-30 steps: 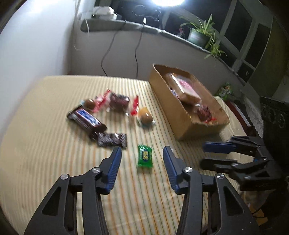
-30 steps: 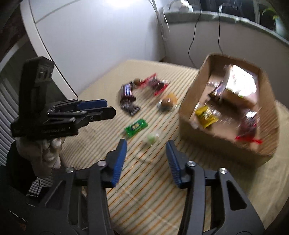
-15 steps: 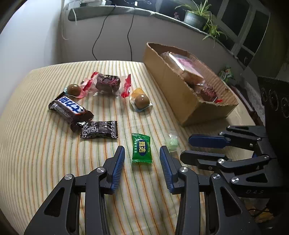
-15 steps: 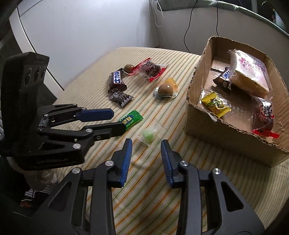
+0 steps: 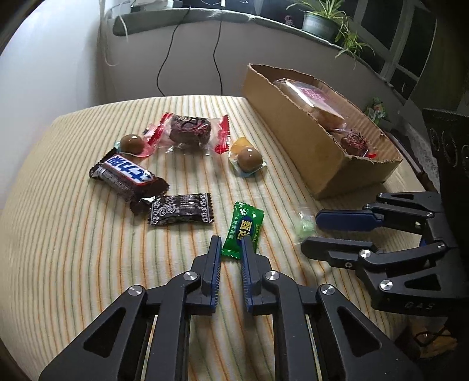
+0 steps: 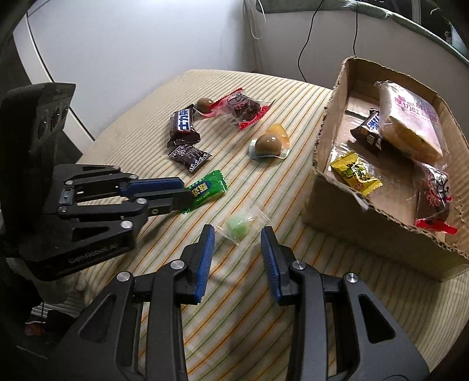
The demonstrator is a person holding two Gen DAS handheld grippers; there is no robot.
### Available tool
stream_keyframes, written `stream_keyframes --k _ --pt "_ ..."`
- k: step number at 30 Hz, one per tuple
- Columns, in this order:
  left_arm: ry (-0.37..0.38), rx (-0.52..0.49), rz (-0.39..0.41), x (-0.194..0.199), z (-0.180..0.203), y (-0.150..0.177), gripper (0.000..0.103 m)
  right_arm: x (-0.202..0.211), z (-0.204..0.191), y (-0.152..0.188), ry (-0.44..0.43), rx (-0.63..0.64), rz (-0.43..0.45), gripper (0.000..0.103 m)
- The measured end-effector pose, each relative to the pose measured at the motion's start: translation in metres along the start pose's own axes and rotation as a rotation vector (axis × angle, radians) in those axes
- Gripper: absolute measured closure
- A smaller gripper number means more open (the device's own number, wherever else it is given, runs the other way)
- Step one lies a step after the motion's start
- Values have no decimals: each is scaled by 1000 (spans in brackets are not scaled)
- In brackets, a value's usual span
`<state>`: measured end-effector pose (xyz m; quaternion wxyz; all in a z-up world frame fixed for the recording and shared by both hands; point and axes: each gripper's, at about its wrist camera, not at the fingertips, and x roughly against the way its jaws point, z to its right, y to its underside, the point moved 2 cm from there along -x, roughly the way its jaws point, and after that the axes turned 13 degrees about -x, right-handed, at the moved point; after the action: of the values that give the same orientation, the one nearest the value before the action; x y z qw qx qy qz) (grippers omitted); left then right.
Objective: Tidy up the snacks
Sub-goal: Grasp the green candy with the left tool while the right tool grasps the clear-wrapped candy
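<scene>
While the left gripper (image 5: 230,244) sits low over the striped cloth (image 5: 58,234), its jaws are drawn in narrow around the near end of the green candy (image 5: 243,230); the right finger (image 5: 247,249) overlaps the wrapper, though whether the pads truly pinch it is hard to tell from either view. To its right, the right gripper (image 6: 237,246) stands wide open, the small clear packet with a pale green sweet (image 6: 239,227) lying on the cloth between and just beyond its tips, untouched. Farther off on the cloth lie a black wrapper (image 5: 180,209), a brown bar with blue lettering (image 5: 127,177) just left of it and touching it, a brown ball (image 5: 132,143), a dark cake in clear wrap with red ends (image 5: 189,133), and a brown and yellow pair in a clear cup (image 5: 247,158). At the far right stands the cardboard box (image 6: 325,187), open at the top; inside are a yellow packet (image 6: 353,171), a second brown bar (image 6: 369,129), a large pink-labelled cake (image 6: 410,123) and another red-ended cake (image 6: 433,190). Behind the table, cables (image 5: 167,58) hang down the wall and a plant (image 5: 322,20) stands on the sill.
</scene>
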<state>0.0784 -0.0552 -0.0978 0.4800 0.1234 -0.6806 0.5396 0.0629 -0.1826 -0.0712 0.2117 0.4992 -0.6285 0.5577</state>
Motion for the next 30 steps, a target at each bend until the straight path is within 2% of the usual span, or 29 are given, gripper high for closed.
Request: stream_keyframes --k 11,12,13,15,20,30 --pt "22 -4 22 7 1 -2 90 -8 -2 -5 37 -7 2 68" --pt "22 -7 21 7 1 -2 87 -10 -3 -5 39 -4 2 68" --pt "18 -6 20 8 1 -3 75 -11 -4 -6 42 1 2 68" --pt "18 0 24 10 -1 -3 67 -12 -7 -6 49 10 1 68" --pt "24 -17 11 7 0 -6 67 -10 -8 -5 62 15 7 55" --pt "44 -98 -27 -8 9 -12 67 -8 0 -6 67 5 15 55"
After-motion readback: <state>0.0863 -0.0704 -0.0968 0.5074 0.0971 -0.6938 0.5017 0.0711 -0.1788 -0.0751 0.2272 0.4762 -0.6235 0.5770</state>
